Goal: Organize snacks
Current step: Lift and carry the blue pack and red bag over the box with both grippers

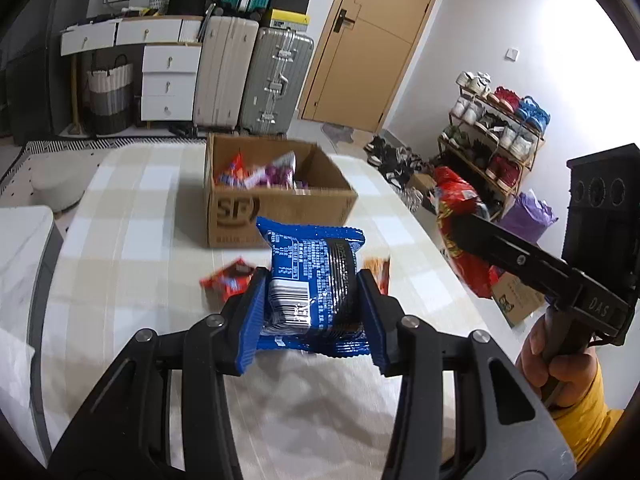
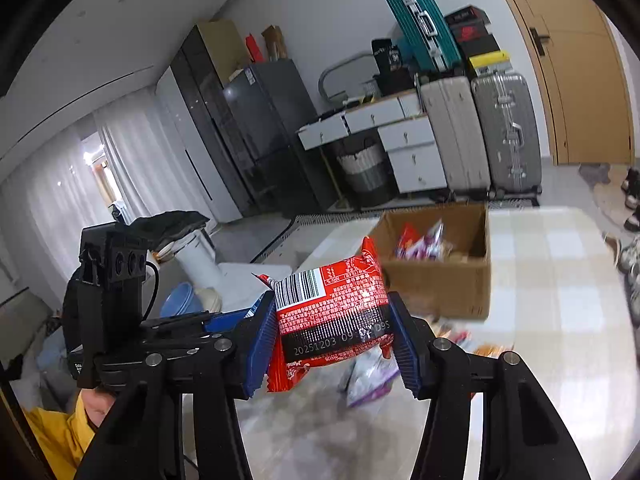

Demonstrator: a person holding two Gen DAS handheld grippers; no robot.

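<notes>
My left gripper (image 1: pixel 312 312) is shut on a blue snack packet (image 1: pixel 316 276), held above the checked tablecloth (image 1: pixel 132 216). A red snack packet (image 2: pixel 336 312) sits clamped in my right gripper (image 2: pixel 332 344), also lifted off the table; the same red packet (image 1: pixel 460 220) shows at the right of the left wrist view. Beyond both stands an open cardboard box (image 1: pixel 276 196) with several snack packets inside, seen again as the cardboard box (image 2: pixel 440 264) from the right wrist. Loose on the cloth lie a small red packet (image 1: pixel 228 280), an orange one (image 1: pixel 380 272) and a purple-white packet (image 2: pixel 368 380).
A person's hand in a yellow sleeve (image 1: pixel 576 392) holds the right gripper. Behind the table stand suitcases (image 1: pixel 252 76), white drawers (image 1: pixel 168 80), a wooden door (image 1: pixel 372 40) and a shoe rack (image 1: pixel 496 132). A white chair (image 1: pixel 24 248) sits at the table's left.
</notes>
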